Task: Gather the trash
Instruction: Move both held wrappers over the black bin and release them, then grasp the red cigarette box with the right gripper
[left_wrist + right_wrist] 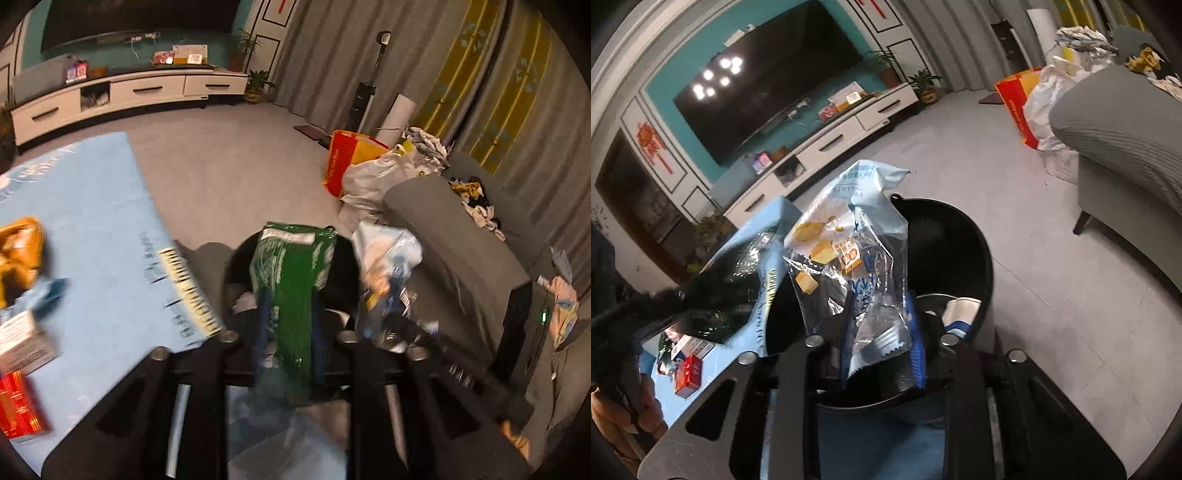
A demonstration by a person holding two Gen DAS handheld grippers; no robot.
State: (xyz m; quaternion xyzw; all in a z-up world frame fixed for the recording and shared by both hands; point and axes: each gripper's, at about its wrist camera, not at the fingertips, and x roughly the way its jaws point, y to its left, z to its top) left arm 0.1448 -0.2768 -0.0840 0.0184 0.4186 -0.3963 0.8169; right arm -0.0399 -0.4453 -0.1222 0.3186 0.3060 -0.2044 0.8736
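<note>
Item one: a crinkled green foil snack wrapper point(295, 280), seen standing upright between the fingers of the left tool point(288, 332), directly above the round black plastic waste bin point(343, 254). The view is motion-blurred; the fingers flank the wrapper, but whether the pads press on it cannot be told.

Item two: a clear and pale-blue plastic biscuit bag with yellow print point(849, 243), held upright with its serrated lower edge between the blue pads of the right tool point(882, 354), over the same bin point(975, 251). The pads appear closed on the film, though only lightly.

Handling, as judged: both items are nearly weightless, soft and slippery, and are easily crushed without harm. A pinch on a flat sealed edge is considered the surest hold; crumpled middles are expected to slide. Both are expected to flutter rather than drop straight.

Surroundings: white and blue paper is noted already inside the bin point(960, 314). A light-blue covered worktop point(96, 221) lies to the left, bearing an orange wrapper point(18, 254), a white carton point(22, 343) and a red box point(18, 406), still uncollected.
</note>
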